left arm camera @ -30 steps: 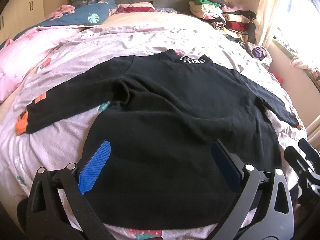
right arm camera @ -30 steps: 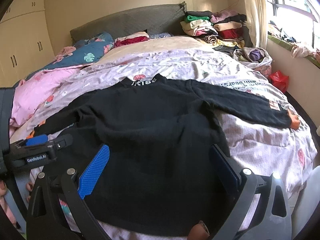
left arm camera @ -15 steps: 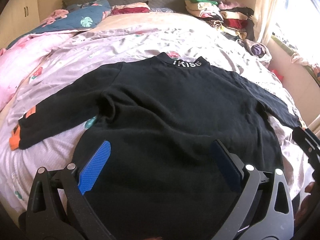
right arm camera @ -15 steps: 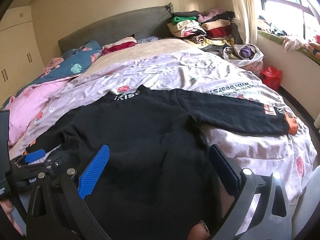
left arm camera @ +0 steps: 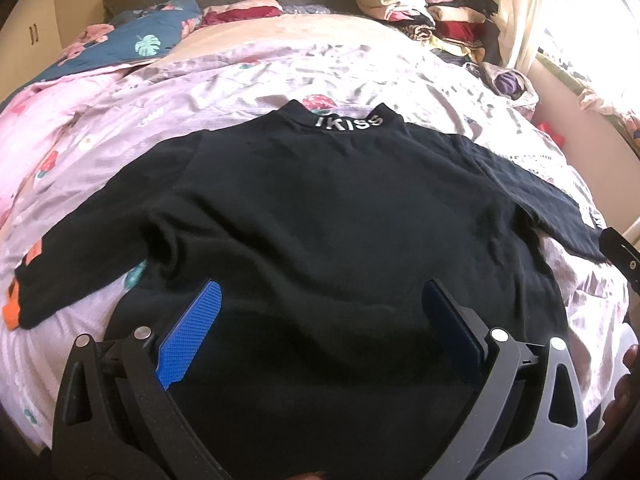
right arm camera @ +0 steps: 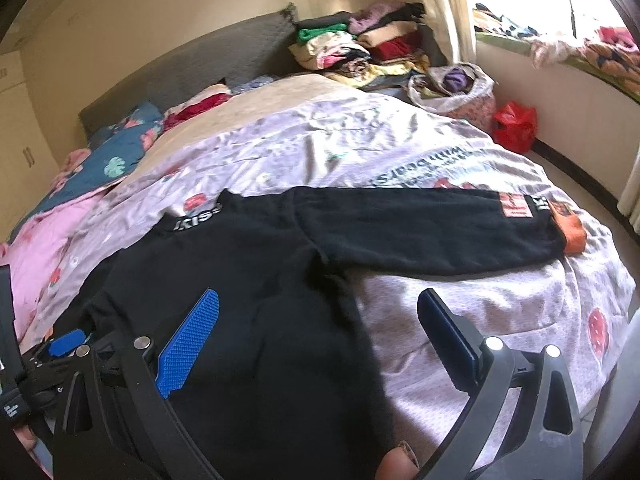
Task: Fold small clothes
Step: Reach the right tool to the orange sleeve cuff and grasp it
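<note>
Pale bedspread, one black sweater spread flat, two tongs agape

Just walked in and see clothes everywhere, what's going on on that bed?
A person is holding a hand-held gripper in each hand over a black long-sleeved sweatshirt spread flat on the lilac bedsheet, both sleeves stretched out to the sides. The left hand-held gripper and the right hand-held gripper are both open and grip nothing. No fold has been made yet. A pile of folded clothes sits at the head of the bed.
</note>
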{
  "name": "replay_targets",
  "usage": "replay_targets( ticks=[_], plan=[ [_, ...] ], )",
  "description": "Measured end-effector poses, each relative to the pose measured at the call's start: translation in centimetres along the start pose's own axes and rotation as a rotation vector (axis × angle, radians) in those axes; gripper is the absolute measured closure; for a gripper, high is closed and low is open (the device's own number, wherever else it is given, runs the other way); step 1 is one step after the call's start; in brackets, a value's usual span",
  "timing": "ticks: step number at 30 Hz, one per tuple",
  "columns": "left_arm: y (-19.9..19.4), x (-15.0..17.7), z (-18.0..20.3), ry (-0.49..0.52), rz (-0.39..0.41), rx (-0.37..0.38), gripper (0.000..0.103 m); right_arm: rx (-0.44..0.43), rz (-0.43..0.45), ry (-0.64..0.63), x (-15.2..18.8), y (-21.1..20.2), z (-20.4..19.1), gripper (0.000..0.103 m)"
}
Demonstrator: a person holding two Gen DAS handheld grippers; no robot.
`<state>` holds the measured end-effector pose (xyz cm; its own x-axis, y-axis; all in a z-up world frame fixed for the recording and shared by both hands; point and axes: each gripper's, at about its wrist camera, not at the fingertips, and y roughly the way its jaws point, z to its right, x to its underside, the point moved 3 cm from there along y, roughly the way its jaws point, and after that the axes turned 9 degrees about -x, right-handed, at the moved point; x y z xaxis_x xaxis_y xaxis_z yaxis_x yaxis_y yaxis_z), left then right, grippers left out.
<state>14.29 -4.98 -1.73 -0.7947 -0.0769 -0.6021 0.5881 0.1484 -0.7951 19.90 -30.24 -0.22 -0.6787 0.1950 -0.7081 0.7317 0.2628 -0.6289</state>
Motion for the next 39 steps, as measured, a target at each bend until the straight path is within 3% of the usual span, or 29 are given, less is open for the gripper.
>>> replay_targets(
  ticks=[24, 39],
  plan=[
    [5.6, -4.1, 5.5, 0.062, -0.101, 0.124, 0.009, 0.191, -0.002, 0.246, -2.7, 2.3, 13.1, 0.004],
    [7.9, -7.4, 6.6, 0.054, -0.095, 0.080, 0.009, 0.323, -0.014, 0.479, -3.2, 4.6, 22.8, 0.004]
  ],
)
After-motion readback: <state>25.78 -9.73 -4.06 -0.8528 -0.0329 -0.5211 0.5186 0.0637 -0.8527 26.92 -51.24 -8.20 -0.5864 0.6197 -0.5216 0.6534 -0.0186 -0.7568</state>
